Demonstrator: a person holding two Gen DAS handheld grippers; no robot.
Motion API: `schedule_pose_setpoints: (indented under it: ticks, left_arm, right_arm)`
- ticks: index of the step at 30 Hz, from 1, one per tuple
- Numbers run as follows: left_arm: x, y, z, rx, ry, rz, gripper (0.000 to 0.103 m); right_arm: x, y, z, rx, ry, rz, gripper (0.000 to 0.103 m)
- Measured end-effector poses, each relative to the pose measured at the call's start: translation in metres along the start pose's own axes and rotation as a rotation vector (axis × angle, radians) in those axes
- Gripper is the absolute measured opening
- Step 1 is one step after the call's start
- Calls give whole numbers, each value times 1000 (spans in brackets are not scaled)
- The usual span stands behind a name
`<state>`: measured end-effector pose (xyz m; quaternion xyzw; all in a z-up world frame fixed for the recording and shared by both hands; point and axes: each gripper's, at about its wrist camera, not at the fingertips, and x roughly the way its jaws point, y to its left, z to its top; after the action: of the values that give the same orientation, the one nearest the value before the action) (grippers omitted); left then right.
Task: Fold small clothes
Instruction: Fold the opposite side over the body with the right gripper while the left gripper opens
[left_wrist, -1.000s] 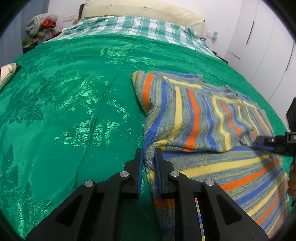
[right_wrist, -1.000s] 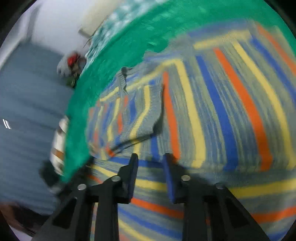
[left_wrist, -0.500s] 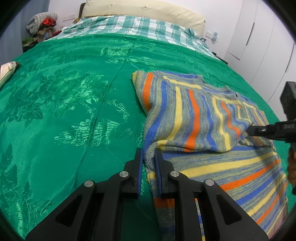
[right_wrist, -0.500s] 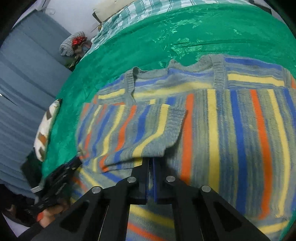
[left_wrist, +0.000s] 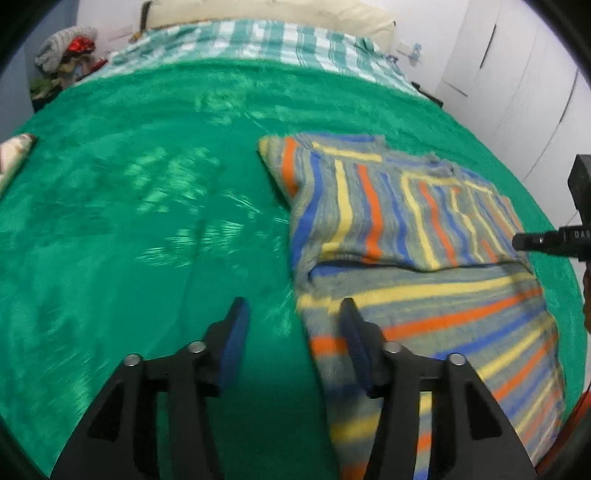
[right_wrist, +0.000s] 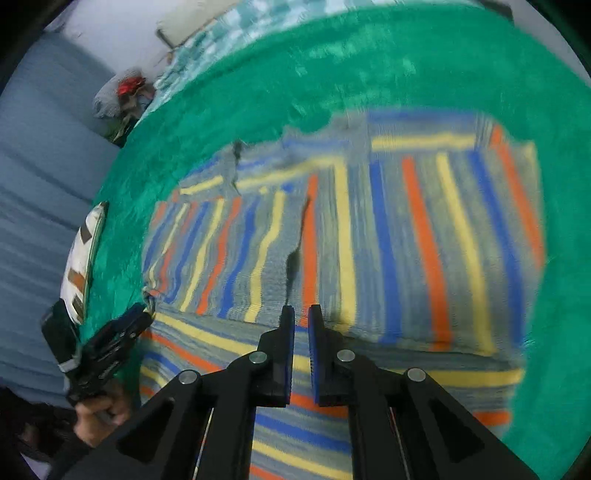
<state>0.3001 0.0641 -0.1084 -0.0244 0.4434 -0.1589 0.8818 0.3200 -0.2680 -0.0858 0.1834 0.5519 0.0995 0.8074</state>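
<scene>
A striped knit sweater (left_wrist: 388, 229) in grey, blue, yellow and orange lies flat on the green bedspread (left_wrist: 147, 221), with both sleeves folded across its chest. My left gripper (left_wrist: 293, 328) hovers over the sweater's left edge. Its jaws are opening; the edge lies below the gap and neither pad presses on it. In the right wrist view the sweater (right_wrist: 369, 240) fills the middle. My right gripper (right_wrist: 301, 325) hangs above the folded sleeve's edge, its jaws a narrow slit just starting to part, with nothing between them. Its tip (left_wrist: 535, 240) shows at the far right of the left wrist view.
A plaid sheet (left_wrist: 258, 40) and a cream pillow lie at the head of the bed. White wardrobe doors (left_wrist: 517, 74) stand to the right. A patterned cushion (right_wrist: 81, 258) rests on the bed's edge, by the blue curtain (right_wrist: 37, 166). A pile of clothes (left_wrist: 66, 48) sits in the far corner.
My left gripper has let go of the sweater's edge, opened wide and lifted. My right gripper closed down to a slit and rose above the folded sleeve, which stays flat.
</scene>
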Motion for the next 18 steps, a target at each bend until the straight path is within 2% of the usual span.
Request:
schedule_pose_setpoints:
  ticks: [3, 6, 8, 9, 10, 11, 13, 15, 16, 17, 18]
  left_arm:
    - [-15, -7, 7, -32, -57, -20, 59]
    - [-3, -29, 25, -22, -69, -48, 59]
    - [20, -43, 32, 1, -32, -60, 59]
    - [33, -45, 31, 11, 6, -40, 59]
    - [47, -46, 27, 20, 59, -9, 53]
    - [57, -44, 22, 27, 99, 18, 49]
    - [42, -41, 15, 20, 63, 14, 48]
    - [16, -39, 4, 11, 59, -5, 59]
    - [0, -41, -6, 12, 41, -16, 68]
    - [-13, -43, -15, 17, 28, -24, 77]
    - [-25, -47, -27, 25, 23, -31, 81]
  right_arm:
    - [-10, 18, 8, -90, -40, 82, 8]
    - [16, 39, 11, -125, -34, 134, 8]
    - [37, 39, 6, -119, -9, 114, 8]
    - [54, 35, 1, -102, 27, 78, 8]
    - [66, 28, -6, -79, 65, 54, 8]
    - [69, 22, -11, -51, 67, 71, 7]
    - [54, 16, -22, -20, 47, 83, 8]
    - [24, 20, -40, -85, 12, 37, 12]
    - [12, 20, -50, -119, -1, 23, 16]
    - [0, 20, -64, -150, -7, 2, 28]
    - [-10, 18, -81, -170, -13, -17, 39]
